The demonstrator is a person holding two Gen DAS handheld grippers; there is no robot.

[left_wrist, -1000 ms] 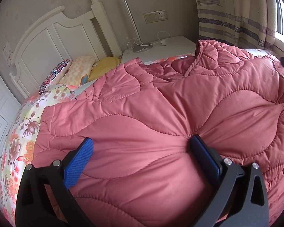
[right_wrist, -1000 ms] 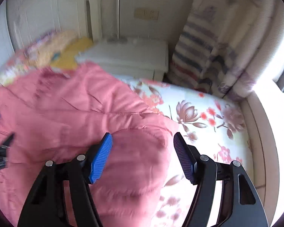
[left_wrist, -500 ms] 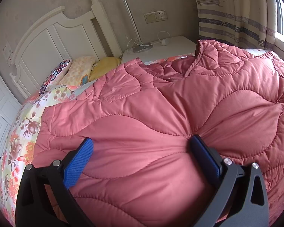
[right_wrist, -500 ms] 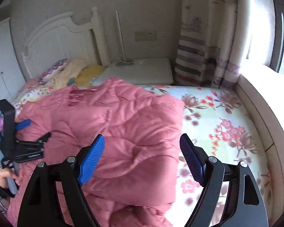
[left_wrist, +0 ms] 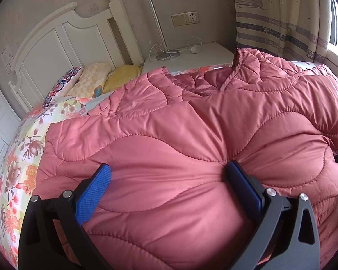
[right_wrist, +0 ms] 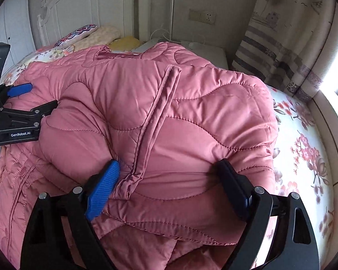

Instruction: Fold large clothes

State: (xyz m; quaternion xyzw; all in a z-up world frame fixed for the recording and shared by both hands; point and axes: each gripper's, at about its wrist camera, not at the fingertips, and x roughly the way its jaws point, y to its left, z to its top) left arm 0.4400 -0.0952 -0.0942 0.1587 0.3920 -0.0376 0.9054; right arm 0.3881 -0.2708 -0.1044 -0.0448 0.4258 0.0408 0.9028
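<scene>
A large pink quilted jacket (left_wrist: pixel 191 123) lies spread on the bed, its collar toward the headboard; it also fills the right wrist view (right_wrist: pixel 157 112). My left gripper (left_wrist: pixel 169 180) is open, its blue pads wide apart and pressed into the padded fabric at the jacket's left part. It shows from the side in the right wrist view (right_wrist: pixel 22 103). My right gripper (right_wrist: pixel 166 180) is open, fingers wide apart against a folded-over panel with a placket strip (right_wrist: pixel 155 117) running between them.
The bed has a floral sheet (right_wrist: pixel 304 153) and pillows (left_wrist: pixel 87 81) by the white headboard (left_wrist: pixel 56 45). A white nightstand (left_wrist: pixel 202 51) with a lamp base and cable stands behind. A striped curtain (right_wrist: pixel 281 45) and window ledge are at the right.
My right gripper has swung in from the bed's right side and down onto the jacket, and a panel now lies folded over. My left gripper has stayed in place.
</scene>
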